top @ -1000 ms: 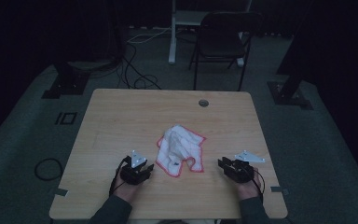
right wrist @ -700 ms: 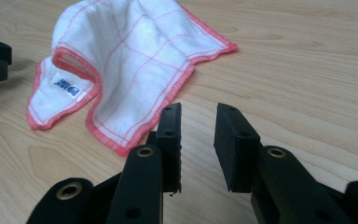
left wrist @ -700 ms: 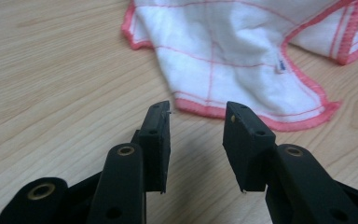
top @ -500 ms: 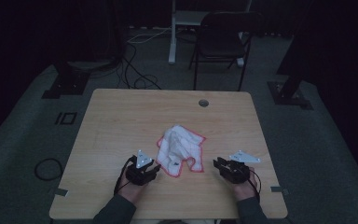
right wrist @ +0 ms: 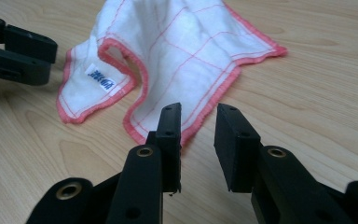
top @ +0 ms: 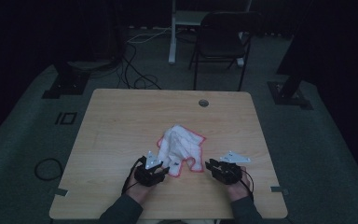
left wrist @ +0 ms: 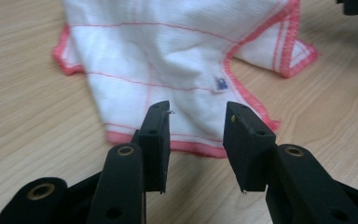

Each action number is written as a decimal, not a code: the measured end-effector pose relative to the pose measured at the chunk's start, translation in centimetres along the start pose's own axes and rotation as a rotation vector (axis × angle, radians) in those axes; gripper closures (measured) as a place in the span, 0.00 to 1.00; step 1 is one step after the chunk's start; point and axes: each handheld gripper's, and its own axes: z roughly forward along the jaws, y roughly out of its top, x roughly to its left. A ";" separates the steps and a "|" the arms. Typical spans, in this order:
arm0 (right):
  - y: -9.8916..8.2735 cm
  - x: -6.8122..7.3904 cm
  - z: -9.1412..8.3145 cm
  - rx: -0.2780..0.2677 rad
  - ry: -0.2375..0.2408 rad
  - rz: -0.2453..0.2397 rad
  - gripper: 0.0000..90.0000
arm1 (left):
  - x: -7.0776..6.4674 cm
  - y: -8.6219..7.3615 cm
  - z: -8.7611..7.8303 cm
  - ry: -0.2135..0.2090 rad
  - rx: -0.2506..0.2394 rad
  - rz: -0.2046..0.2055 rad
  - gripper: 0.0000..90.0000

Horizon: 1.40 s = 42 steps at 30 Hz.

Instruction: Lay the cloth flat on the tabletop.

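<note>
Left gripper has slid in to the cloth's near hem, right gripper edged closer too, both jaws parted, gripping nothing.

The high view is very dim and grainy, its surroundings sinking to near black around the paler worktop. Both gripper views are far brighter and evenly lit, with soft shadows under the white cloth; the nearest black jaw parts look slightly soft
</note>
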 end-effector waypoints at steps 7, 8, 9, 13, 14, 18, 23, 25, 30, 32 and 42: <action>0.0 0.4 0.7 0.018 0.011 -0.015 0.80 | -0.6 0.2 0.9 -0.005 0.016 0.006 0.68; 0.0 0.5 0.8 0.024 0.013 -0.018 0.80 | -0.7 0.1 1.0 -0.005 0.022 0.005 0.68; -0.1 0.6 0.9 0.028 0.014 -0.021 0.79 | -0.7 0.1 1.1 -0.004 0.027 0.003 0.67; -0.2 1.0 1.6 0.048 0.021 -0.040 0.75 | -0.6 -0.2 1.7 0.003 0.040 -0.001 0.67; -0.2 1.1 1.8 0.053 0.017 -0.051 0.75 | -0.6 -0.2 1.7 0.004 0.040 0.001 0.67; -0.3 1.4 2.3 0.063 0.010 -0.074 0.73 | -0.7 -0.2 1.7 0.016 0.040 0.009 0.69; -0.3 1.5 2.9 0.076 0.005 -0.082 0.72 | -0.7 -0.2 1.7 0.028 0.040 0.010 0.73; -0.3 1.5 3.1 0.080 0.006 -0.083 0.72 | -0.7 -0.2 1.7 0.029 0.041 0.012 0.73; -0.4 1.4 3.4 0.088 0.004 -0.076 0.74 | -0.8 -0.3 1.6 0.034 0.043 0.018 0.75; -0.4 1.3 3.5 0.093 0.005 -0.076 0.76 | -0.7 -0.3 1.6 0.035 0.043 0.019 0.76; -0.5 1.3 3.6 0.108 0.013 -0.079 0.89 | -0.6 -0.6 1.3 0.036 0.041 0.017 0.79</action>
